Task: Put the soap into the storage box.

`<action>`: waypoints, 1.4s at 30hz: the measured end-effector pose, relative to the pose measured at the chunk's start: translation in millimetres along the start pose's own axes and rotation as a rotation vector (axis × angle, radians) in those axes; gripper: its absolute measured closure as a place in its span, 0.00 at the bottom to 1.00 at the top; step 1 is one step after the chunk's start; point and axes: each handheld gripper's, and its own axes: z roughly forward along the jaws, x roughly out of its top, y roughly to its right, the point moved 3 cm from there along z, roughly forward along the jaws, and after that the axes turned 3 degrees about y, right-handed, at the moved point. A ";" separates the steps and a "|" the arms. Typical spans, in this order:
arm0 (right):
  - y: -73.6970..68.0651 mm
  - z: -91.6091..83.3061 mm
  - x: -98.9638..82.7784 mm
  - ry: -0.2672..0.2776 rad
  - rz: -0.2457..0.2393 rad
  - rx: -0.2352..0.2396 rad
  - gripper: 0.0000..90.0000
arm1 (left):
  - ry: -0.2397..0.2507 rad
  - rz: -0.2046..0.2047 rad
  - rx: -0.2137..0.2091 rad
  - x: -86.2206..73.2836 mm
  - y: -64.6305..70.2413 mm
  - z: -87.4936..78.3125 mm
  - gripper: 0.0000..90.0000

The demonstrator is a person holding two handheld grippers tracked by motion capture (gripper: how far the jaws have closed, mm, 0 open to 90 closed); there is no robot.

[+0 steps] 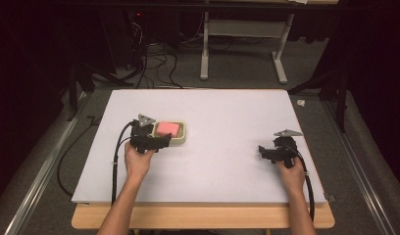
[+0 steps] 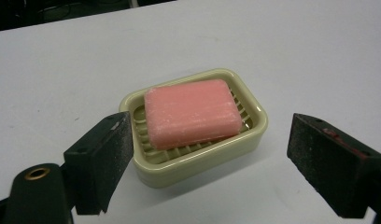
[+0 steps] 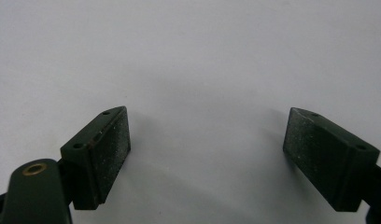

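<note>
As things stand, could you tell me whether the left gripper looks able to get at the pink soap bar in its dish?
Probably yes. The left gripper is open just short of the cream soap dish, and the pink soap bar lies uncovered on the dish's ribs, with nothing between them on the white table.

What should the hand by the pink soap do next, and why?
Probably ease the left gripper forward a little. Its jaws stand wide open just short of the cream soap dish, with the pink soap bar lying on the dish's ribs between them and farther on. Neither pad touches anything yet. The right gripper rests open over bare table, far off.
</note>
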 end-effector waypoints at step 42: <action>0.0 0.0 0.0 0.000 0.000 0.001 0.17 | 0.014 0.041 -0.093 -10.2 32.9 -20.1 0.17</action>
